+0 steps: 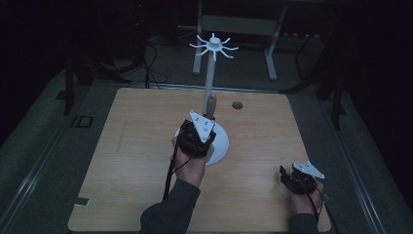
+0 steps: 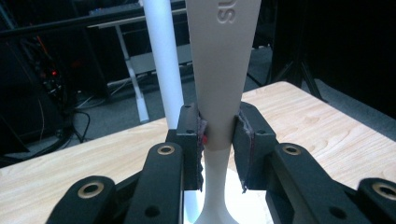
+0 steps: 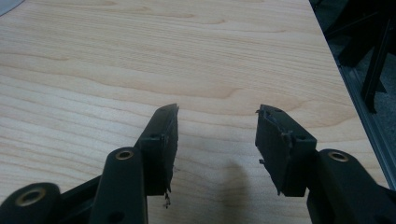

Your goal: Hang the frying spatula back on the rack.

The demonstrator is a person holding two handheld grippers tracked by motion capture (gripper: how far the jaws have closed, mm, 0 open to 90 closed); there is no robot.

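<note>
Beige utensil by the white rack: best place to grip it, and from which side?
Grip the beige utensil at its narrow neck, where the left gripper is clamped now. Come in level from the person's side, beside the rack pole: the handle stands upright and widens above, so it likely won't slip down.

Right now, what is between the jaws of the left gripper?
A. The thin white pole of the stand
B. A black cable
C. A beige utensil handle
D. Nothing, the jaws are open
C: in the left gripper view, both pads of the left gripper press on the beige utensil handle, while the white pole stands beside it, outside the jaws.
</note>
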